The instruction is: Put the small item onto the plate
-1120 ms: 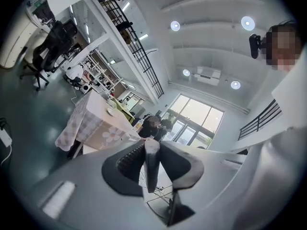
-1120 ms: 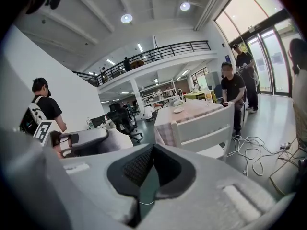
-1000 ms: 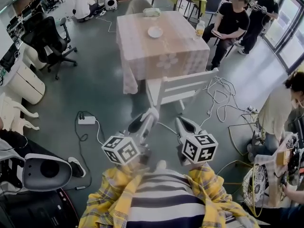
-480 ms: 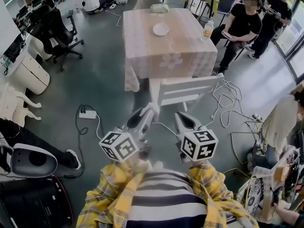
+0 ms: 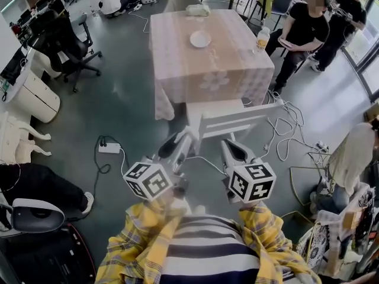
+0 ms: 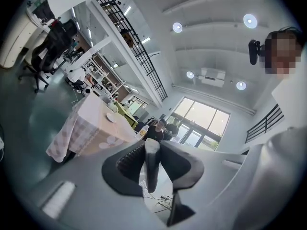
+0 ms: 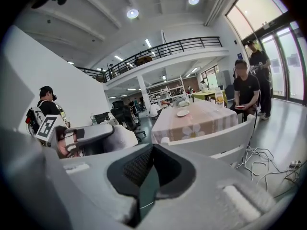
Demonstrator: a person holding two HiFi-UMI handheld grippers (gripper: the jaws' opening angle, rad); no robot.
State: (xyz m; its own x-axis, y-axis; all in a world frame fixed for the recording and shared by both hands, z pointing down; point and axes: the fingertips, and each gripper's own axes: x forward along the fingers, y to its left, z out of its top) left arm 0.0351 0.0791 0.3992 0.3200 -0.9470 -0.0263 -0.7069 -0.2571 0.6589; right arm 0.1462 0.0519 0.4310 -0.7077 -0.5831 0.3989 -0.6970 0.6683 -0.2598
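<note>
A white plate (image 5: 200, 38) lies on the far half of a table (image 5: 225, 70) covered with a checked cloth. A pale small bundle (image 5: 198, 9) sits at the table's far edge and a bottle (image 5: 262, 39) at its right edge. Both grippers hang close to the person's body, well short of the table. My left gripper (image 5: 185, 142) has its jaws a narrow slit apart with nothing between them (image 6: 149, 145). My right gripper (image 5: 227, 148) is shut and empty (image 7: 148, 152). The right gripper view also shows the plate (image 7: 183, 113) and the bottle (image 7: 219, 97).
A white chair (image 5: 237, 118) stands between the grippers and the table. Cables (image 5: 278, 123) and a power strip (image 5: 108, 149) lie on the floor. A seated person in black (image 5: 299, 28) is at the table's right, another person (image 5: 349, 152) at the right edge, and an office chair (image 5: 65, 46) at the left.
The view has shifted toward the table and chair, which now sit lower and nearer. Both grippers keep their pose in front of the body.
</note>
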